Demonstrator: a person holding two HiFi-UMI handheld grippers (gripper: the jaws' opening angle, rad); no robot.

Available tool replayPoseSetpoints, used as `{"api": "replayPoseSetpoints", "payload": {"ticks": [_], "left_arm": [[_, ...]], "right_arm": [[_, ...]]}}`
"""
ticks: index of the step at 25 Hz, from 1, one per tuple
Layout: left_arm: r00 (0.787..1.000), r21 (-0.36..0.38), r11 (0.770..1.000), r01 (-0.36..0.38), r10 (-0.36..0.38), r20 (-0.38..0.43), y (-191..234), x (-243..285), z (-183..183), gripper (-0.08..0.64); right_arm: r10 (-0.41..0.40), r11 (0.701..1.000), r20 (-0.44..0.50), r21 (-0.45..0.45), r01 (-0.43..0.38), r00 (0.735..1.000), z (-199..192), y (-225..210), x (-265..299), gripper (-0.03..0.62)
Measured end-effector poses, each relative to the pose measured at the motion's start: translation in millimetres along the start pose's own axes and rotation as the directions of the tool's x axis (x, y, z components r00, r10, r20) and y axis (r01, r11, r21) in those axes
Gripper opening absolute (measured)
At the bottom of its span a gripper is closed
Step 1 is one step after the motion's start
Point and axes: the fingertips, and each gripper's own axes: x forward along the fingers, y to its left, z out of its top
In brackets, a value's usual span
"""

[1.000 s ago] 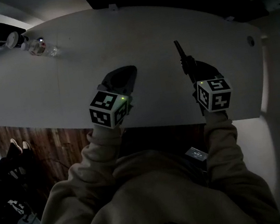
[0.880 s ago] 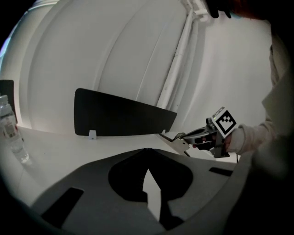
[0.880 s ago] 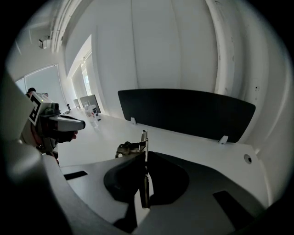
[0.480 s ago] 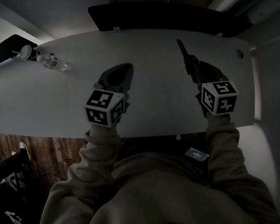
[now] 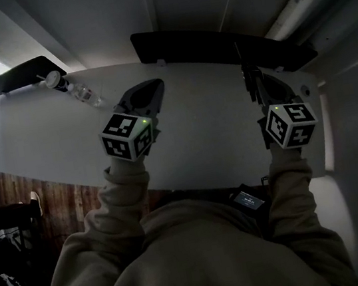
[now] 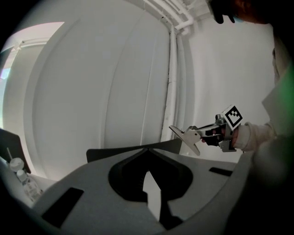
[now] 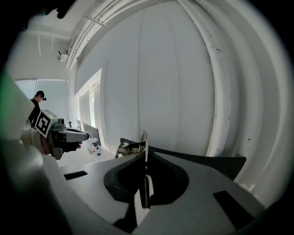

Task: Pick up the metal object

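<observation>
Metal plate (image 6: 189, 136): bare grey metal with a satin sheen; its thin edge glints in the right gripper view. Left gripper (image 6: 148, 153) and right gripper (image 7: 145, 158): grey moulded plastic, matt and smooth. Marker cube (image 5: 127, 135): matt faces, printed black and white. Table (image 5: 43, 137): white top, smooth, matt. Floor (image 5: 61, 205): brown wood planks, grain visible. Sleeve (image 5: 123, 195): soft knit cloth, matt, creased. Bottle (image 5: 83, 93): clear glossy plastic. Wall (image 6: 92, 92) and pipe (image 6: 171, 82): white paint, smooth, low sheen.
</observation>
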Motion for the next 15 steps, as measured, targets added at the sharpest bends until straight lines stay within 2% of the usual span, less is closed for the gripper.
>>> {"api": "replayPoseSetpoints", "payload": {"ticks": [8, 15], "left_arm": [[0.993, 0.058, 0.997, -0.05, 0.044, 0.114, 11, -13, 70, 0.003], [0.967, 0.098, 0.993, -0.066, 0.04, 0.251, 10, -28, 147, 0.003]], "right_arm": [[0.011, 0.999, 0.123, -0.045, -0.006, 0.992, 74, 8, -18, 0.021], [0.02, 0.997, 0.226, -0.077, -0.002, 0.974, 138, 13, -43, 0.021]]}}
